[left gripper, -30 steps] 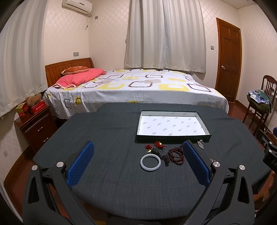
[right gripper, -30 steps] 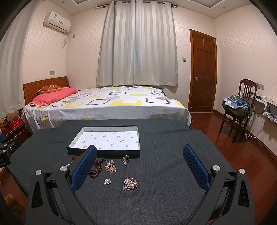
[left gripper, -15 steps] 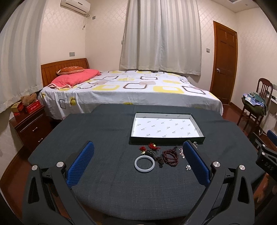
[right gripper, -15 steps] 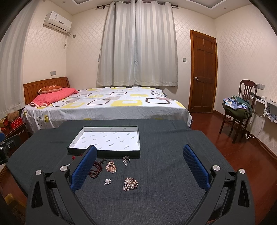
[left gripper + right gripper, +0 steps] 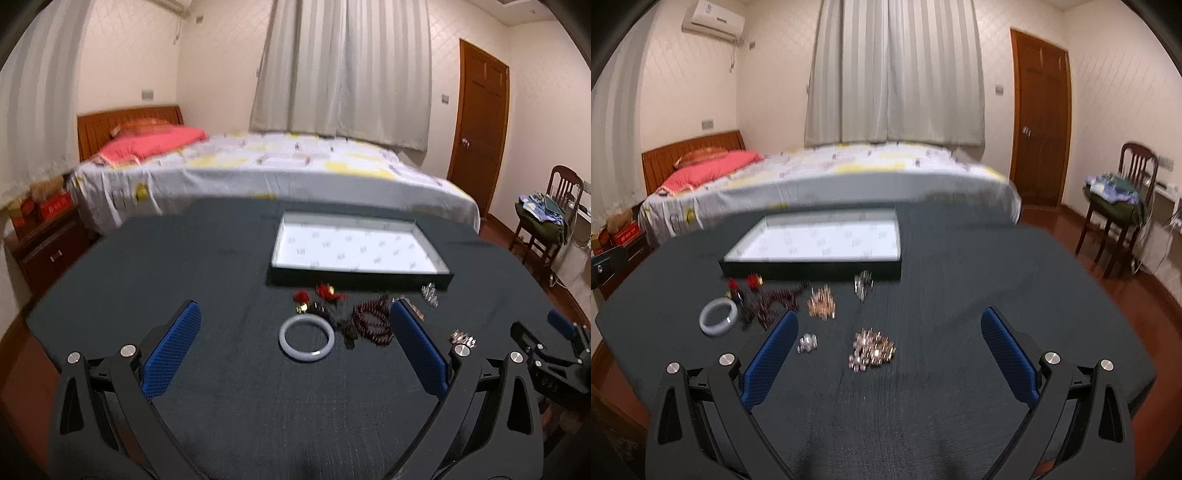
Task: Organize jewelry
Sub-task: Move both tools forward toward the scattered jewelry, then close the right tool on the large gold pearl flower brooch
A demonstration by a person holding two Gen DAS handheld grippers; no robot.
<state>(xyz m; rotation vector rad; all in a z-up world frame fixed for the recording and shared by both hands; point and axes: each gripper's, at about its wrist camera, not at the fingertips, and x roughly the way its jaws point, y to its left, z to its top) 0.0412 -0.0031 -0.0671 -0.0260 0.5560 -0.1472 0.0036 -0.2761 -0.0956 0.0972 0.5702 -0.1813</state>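
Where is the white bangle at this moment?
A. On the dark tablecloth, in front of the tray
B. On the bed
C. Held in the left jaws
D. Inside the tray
A: the white bangle lies flat on the tablecloth, nearer the camera than the tray, which holds no jewelry.

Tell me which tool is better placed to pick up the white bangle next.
Left, probably. The left tool is open with the white bangle lying centred between its fingers. The right tool is also open, but from there the bangle sits off past its left finger; the gold brooch is what lies between its fingers.
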